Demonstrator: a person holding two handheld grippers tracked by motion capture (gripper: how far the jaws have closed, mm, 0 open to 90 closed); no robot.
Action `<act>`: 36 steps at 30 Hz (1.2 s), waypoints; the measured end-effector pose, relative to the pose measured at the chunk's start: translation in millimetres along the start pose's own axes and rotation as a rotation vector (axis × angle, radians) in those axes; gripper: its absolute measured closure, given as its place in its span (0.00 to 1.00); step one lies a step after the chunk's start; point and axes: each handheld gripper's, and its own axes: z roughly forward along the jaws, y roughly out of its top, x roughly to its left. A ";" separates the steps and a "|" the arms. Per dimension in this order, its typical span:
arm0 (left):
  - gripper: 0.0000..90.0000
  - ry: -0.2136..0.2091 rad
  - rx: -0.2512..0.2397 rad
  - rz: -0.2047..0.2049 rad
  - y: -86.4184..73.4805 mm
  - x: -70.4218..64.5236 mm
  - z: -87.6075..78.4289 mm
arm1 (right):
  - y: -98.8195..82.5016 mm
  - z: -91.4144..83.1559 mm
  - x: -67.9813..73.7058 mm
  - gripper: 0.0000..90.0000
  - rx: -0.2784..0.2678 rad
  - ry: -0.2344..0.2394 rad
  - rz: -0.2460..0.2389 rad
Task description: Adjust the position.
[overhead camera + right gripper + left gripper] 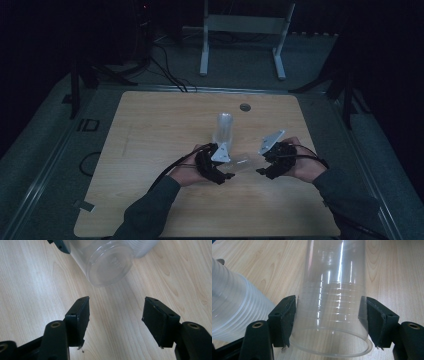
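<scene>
Left claw (226, 172) in the high view holds a clear plastic cup (240, 164) lying sideways near the middle of the worktop (150, 150), its base toward the right claw (261, 171); a stack of cups (223, 129) stands just behind. Left gripper view: both pads press the cup (332, 315) near its rim; squeezing harder could buckle the thin wall. Right gripper view: jaws stand apart and hold nothing, just short of the cup's base (110, 267); a misaligned approach could knock it loose.
</scene>
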 end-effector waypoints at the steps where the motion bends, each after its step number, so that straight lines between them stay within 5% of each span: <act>1: 0.35 -0.001 0.003 0.006 0.4 -0.3 0.2 | 0.8 0.6 0.6 0.42 0.005 0.001 -0.005; 18: 0.35 -0.008 0.033 0.041 2.7 -4.1 3.2 | 7.2 2.5 3.8 0.42 0.041 0.014 -0.046; 36: 0.35 -0.022 0.090 0.093 5.5 -8.7 5.2 | 17.8 10.4 15.6 0.40 0.100 0.025 -0.151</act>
